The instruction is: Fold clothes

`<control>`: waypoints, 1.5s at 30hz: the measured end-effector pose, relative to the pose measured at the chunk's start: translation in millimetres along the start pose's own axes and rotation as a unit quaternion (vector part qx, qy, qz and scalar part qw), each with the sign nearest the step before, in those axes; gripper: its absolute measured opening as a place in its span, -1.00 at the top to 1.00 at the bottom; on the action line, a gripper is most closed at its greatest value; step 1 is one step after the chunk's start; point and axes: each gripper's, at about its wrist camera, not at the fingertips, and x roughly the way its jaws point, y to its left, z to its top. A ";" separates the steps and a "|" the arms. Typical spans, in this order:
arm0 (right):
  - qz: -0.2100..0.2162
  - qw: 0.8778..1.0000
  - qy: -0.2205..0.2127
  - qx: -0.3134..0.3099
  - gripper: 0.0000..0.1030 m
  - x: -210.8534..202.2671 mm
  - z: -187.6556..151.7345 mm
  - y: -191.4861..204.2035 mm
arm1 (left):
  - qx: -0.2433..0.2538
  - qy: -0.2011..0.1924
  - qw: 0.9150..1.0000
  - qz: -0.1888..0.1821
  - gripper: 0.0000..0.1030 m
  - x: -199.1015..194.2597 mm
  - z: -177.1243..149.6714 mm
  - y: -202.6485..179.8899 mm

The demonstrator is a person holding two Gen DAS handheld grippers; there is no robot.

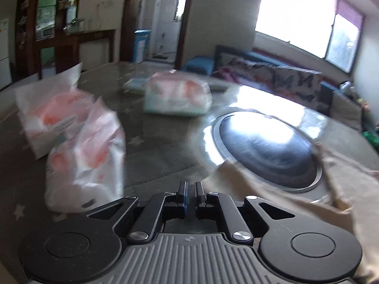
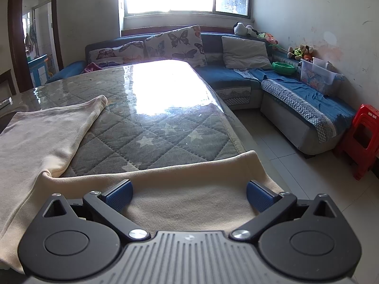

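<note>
- Left gripper (image 1: 191, 197): nearly closed, thin gap between the pads, nothing in it.
- Right gripper (image 2: 189, 195): spread wide, empty, low over the cream garment (image 2: 189, 190).
- Cream garment: lying flat across the near end of the quilted table (image 2: 151, 127), one section running up toward the left.
- Beyond the left gripper: white-and-orange plastic bags (image 1: 87, 156), print too blurred to read; dark round dish (image 1: 267, 151) set into the tabletop.
</note>
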 end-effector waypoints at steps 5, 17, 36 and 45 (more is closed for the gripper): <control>-0.001 1.000 0.000 0.000 -1.00 0.1 -0.5 0.9 | 0.015 0.008 0.996 -0.087 0.87 14.7 5.7 -40.6; -0.003 1.000 -0.005 0.001 -1.00 -0.1 -2.6 1.5 | 0.042 0.006 0.999 -0.015 0.87 52.9 -2.7 -32.8; -0.003 1.000 -0.008 0.000 -1.00 0.1 -3.1 2.0 | 0.049 -0.012 0.997 0.058 0.92 23.7 -15.0 -12.7; -0.003 1.000 -0.010 -0.001 -1.00 0.7 -3.0 2.2 | 0.078 -0.003 0.993 0.087 0.86 16.5 -15.5 -14.0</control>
